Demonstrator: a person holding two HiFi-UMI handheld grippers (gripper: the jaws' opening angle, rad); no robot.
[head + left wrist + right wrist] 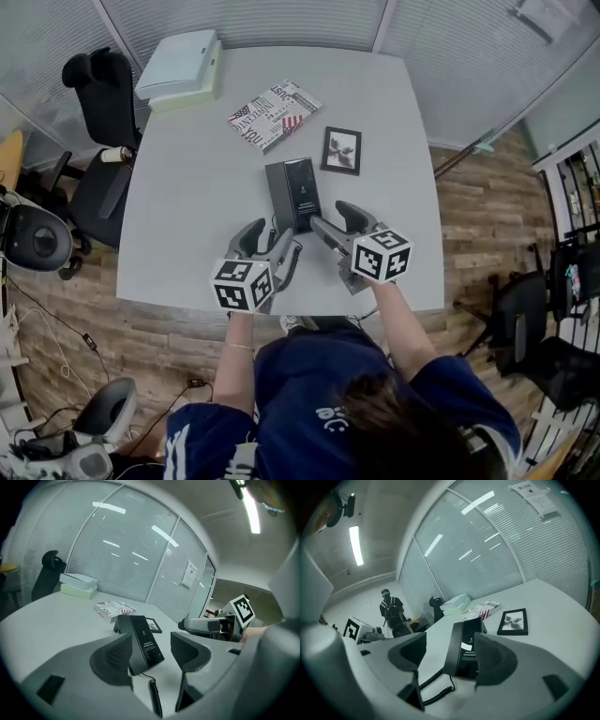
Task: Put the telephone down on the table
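Head view showed the black slab-shaped telephone (300,192) resting near the grey table's (187,206) front edge, its label unreadable. The left gripper (274,239) and right gripper (331,217) hovered beside it, jaws wide, empty, in a glass-walled room.

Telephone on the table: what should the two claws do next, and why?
Probably pull both away from it. The telephone already rests on the table, and the left claw and right claw stand open, gripping nothing, so the job looks done.
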